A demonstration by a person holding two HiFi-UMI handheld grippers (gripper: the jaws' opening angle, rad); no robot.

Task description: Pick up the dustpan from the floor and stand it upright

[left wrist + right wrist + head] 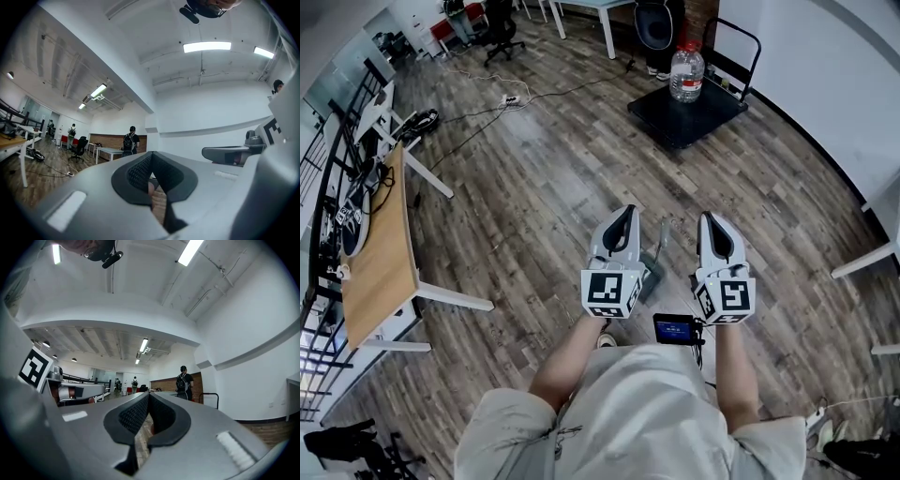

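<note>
Closest to us, at 6 o'clock, a small dark screen (pixel 675 329) glowed just below the two claws. The left claw (pixel 624 216) was pinched shut with nothing in it. In the left gripper view its dark pads (pixel 136 172) met at the tip. The right claw (pixel 713 221) was shut and empty too, and its pads (pixel 133 416) also met at the tip. Both claws pointed to 12 o'clock.

Between them the grey dustpan (pixel 652 274) was on the wooden floor (pixel 534 187), with its handle (pixel 664 234) toward 12 o'clock. Neither claw held it. From above we could not tell if it lay flat or stood up.

Farther out, at 9 o'clock, there was a long wooden tabletop (pixel 380 253). Far away near 12 o'clock a big water bottle (pixel 687 72) stood on a black cart (pixel 675 117). A person with a backpack (pixel 128 142) stood far off down the room.
</note>
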